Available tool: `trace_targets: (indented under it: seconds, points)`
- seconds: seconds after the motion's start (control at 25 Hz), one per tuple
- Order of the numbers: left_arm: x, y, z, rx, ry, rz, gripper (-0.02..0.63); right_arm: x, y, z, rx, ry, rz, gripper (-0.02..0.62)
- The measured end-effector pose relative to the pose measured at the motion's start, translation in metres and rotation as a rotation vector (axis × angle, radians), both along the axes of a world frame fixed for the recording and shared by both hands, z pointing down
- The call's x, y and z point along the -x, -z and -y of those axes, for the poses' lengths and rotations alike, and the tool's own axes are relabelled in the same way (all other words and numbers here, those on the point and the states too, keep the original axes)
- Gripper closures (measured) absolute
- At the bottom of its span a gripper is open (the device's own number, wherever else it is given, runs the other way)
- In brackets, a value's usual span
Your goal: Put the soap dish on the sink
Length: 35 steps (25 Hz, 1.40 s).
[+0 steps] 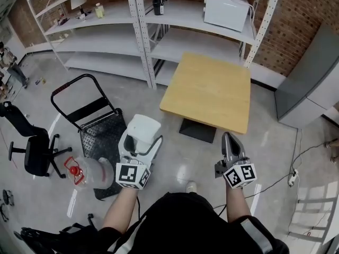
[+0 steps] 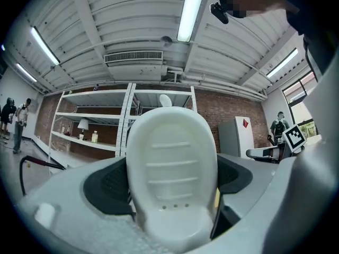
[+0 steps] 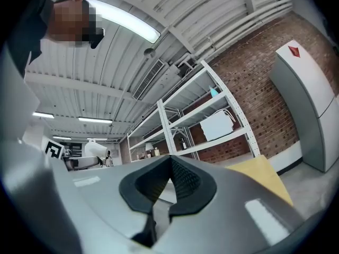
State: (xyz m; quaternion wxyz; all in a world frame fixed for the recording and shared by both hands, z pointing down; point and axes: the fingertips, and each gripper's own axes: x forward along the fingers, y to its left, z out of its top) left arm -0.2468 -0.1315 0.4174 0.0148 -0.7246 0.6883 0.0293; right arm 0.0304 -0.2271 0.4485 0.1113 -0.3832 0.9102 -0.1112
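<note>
The white oval soap dish (image 1: pixel 144 126) stands on edge between the jaws of my left gripper (image 1: pixel 142 138), which is shut on it at a wide opening. In the left gripper view the soap dish (image 2: pixel 172 163) fills the middle, its ribbed inner face toward the camera, with the dark pads (image 2: pixel 108 181) pressed on both sides. My right gripper (image 1: pixel 229 138) is held level at the right, shut with nothing in it; in the right gripper view the right gripper (image 3: pixel 168 180) has its pads meeting. No sink shows in any view.
A wooden table (image 1: pixel 212 89) stands just ahead on the concrete floor. White shelving (image 1: pixel 143 36) with a white microwave (image 1: pixel 226 8) lines the brick wall behind it. A black hand cart (image 1: pixel 90 115), an office chair (image 1: pixel 32 152) and a clear jug (image 1: pixel 90 172) are at left; a grey cabinet (image 1: pixel 310 83) is at right.
</note>
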Motion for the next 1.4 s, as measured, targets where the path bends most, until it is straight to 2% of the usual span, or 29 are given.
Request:
trace_targets:
  seconds: [0.56,0.8,1.24,1.4]
  points:
    - [-0.091,-0.023,0.109,0.032,-0.1,-0.031,0.133,-0.101,-0.004,0.068,-0.011,-0.082,-0.044,0.591]
    - [-0.127,-0.036,0.144,0.069,-0.186,-0.031,0.133,-0.12,-0.017,0.079,0.003,-0.11,-0.063,0.591]
    - [-0.126,-0.045,0.23,0.067,-0.26,-0.045,0.133,-0.138,-0.019,0.14,0.012,-0.226,-0.078,0.591]
    - [-0.115,-0.039,0.266,0.057,-0.284,-0.044,0.133,-0.127,-0.007,0.172,-0.007,-0.251,-0.08,0.591]
